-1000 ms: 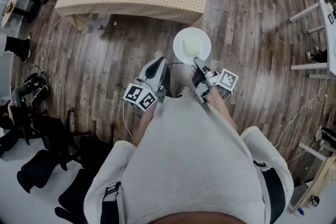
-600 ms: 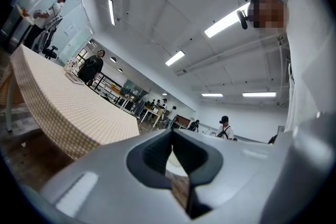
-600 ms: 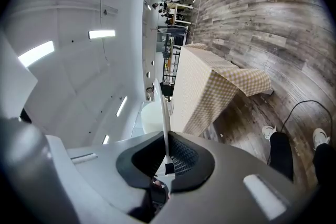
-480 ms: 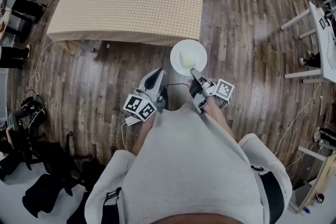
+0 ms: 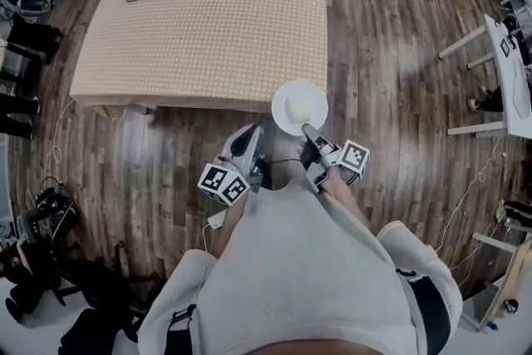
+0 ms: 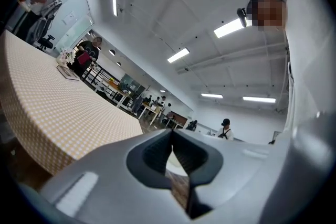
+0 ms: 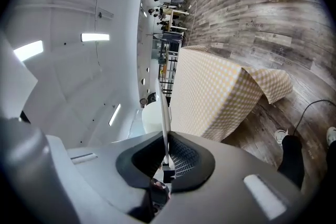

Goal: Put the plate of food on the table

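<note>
Pinching the stiff, probably slippery plate [image 5: 282, 99] at its six o'clock rim in right gripper [image 5: 307, 130], left gripper [image 5: 249, 133] pressed together empty.

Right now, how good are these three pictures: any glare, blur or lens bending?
Head view: sharp, but the wide lens bows the table with the beige checked cloth and the wood plank floor; the round white plate is nearly blown out. Left gripper view: ceiling strip lights flare, and the grey left tool is soft. Right gripper view: rolled sideways, dark corners, plate edge-on.
</note>
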The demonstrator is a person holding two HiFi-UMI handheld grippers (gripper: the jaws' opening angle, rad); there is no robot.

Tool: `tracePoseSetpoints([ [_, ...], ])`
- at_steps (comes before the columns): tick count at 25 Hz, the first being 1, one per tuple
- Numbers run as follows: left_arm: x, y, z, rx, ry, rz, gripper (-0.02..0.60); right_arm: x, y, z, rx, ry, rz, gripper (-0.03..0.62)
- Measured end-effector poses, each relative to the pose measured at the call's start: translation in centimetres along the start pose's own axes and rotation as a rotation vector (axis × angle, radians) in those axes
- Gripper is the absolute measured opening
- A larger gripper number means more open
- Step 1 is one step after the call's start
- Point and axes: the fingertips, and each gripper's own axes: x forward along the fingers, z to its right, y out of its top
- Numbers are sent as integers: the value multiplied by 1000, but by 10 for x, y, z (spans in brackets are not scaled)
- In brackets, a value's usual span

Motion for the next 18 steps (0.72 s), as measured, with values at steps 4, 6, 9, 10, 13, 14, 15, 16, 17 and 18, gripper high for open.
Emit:
tracePoseSetpoints([
  [4,16,24,-37,-1,-29,-15,8,42,5,-16,-3,-11,15,14],
  [6,26,36,-54,-6,-41,-11,8,62,11,-23,-10,-14,26,14],
  [9,38,51,-78,-4,-68,-18,8,91,20,-30,-5,-13,55,14],
  [10,41,55,-86,-4,-76,-24,8,100,21,-32,-3,-16,65,14],
  [13,49,68,-110,-7,-91,-31,8,124,24,-36,-11,-30,79,17],
  [14,52,72,-116,-6,-95,-34,8,131,24,-38,-17,-31,80,17],
  [15,53,74,-122,-5,-97,-39,8,136,23,-39,-20,-31,79,15],
  [16,54,75,-127,-5,-98,-43,8,140,22,-40,-19,-31,79,15],
  [17,55,76,-132,-6,-97,-46,8,143,22,-40,-15,-34,81,15],
  [18,56,77,-135,-8,-97,-47,8,145,22,-39,-11,-40,84,15],
])
